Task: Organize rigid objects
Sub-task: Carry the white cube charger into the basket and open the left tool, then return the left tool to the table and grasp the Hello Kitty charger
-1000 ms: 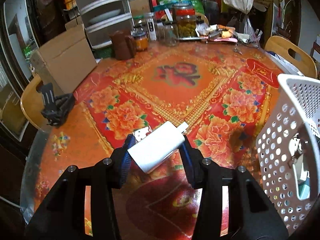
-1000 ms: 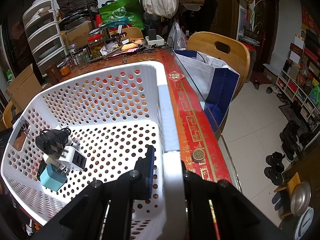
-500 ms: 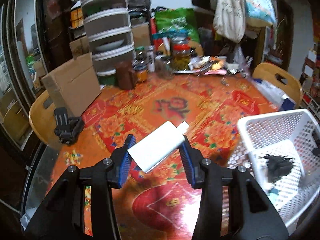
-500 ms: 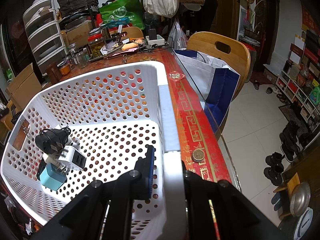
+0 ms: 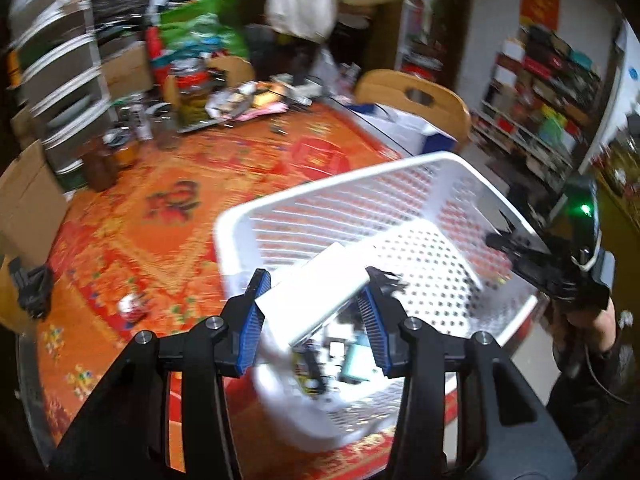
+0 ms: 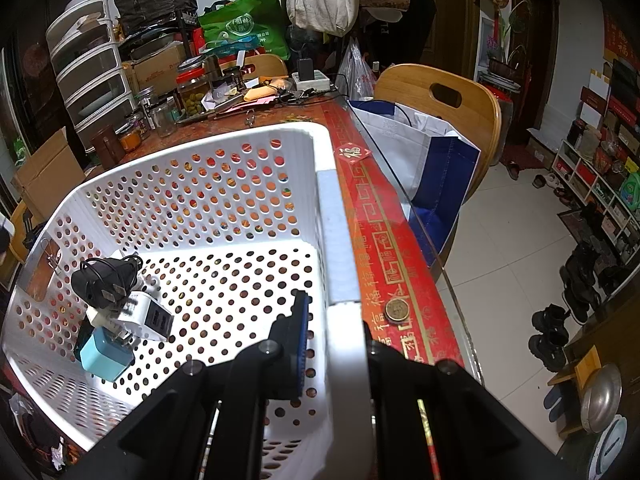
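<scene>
White power bank (image 5: 316, 294) is clamped in your left gripper (image 5: 314, 316) over the basket (image 5: 280, 208) (right gripper (image 6: 332, 344) pinches its rim): lower before releasing, clear of the chargers (image 6: 116, 320).

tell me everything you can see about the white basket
The white basket is a rectangular plastic bin with round holes all over its walls and floor and a solid, smooth rim. It stands upright on the red patterned table, near the edge. The right gripper is shut on its near rim, one finger inside, one outside. A few chargers lie piled in one corner; a clip hangs on the wall beside them. The left gripper holds a white block above it.
</scene>
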`<state>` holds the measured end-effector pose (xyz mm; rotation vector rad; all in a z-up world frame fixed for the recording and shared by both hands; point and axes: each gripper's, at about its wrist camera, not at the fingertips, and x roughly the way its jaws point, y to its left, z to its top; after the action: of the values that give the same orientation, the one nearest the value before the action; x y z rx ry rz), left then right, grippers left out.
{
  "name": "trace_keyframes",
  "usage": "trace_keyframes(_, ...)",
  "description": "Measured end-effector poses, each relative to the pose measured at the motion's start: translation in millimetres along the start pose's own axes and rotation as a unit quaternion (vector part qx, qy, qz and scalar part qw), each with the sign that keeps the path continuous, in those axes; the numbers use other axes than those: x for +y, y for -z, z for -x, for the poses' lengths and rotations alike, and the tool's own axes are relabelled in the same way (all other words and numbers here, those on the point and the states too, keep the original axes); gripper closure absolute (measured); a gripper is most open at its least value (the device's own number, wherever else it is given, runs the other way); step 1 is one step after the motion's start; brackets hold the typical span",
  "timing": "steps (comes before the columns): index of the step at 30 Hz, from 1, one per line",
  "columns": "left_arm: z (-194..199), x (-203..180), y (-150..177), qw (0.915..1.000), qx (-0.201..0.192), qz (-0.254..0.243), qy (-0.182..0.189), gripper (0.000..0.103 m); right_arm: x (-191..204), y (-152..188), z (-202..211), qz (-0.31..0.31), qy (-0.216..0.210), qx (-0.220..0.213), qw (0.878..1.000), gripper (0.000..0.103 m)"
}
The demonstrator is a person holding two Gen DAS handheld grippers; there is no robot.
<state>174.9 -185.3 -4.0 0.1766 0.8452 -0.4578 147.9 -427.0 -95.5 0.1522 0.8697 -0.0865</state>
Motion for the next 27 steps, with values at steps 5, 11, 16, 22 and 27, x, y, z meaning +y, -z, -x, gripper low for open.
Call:
trace_keyframes(5,-36.4,-44.1,-3.5,0.997,0.059,-0.045,0.023,0.06,0.3,0.0,0.0,0.0,-0.001,0.0,1.0,0.092)
trace_keyframes(11,-84.7,-73.5,-3.3,0.9889,0.13,-0.06,0.04,0.06,1.0,0.1,0.0,0.001,-0.001,0.0,1.0,0.092)
trace_keyframes(16,-102.4,-70.7,-4.1,0.9857,0.153,-0.054,0.045,0.06,1.9,0.0,-0.2,0.002,-0.002,0.001,1.0,0.092)
trace_keyframes(22,-117.4,-73.1,-2.0,0.9832,0.167,-0.051,0.053,0.06,3.9,1.2,-0.5,0.002,-0.005,0.0,1.0,0.091)
trace_keyframes(27,-83.2,-56.5,-7.7,0.9916,0.097,-0.036,0.077,0.025,3.7,0.9,0.0,0.005,-0.005,0.001,1.0,0.091)
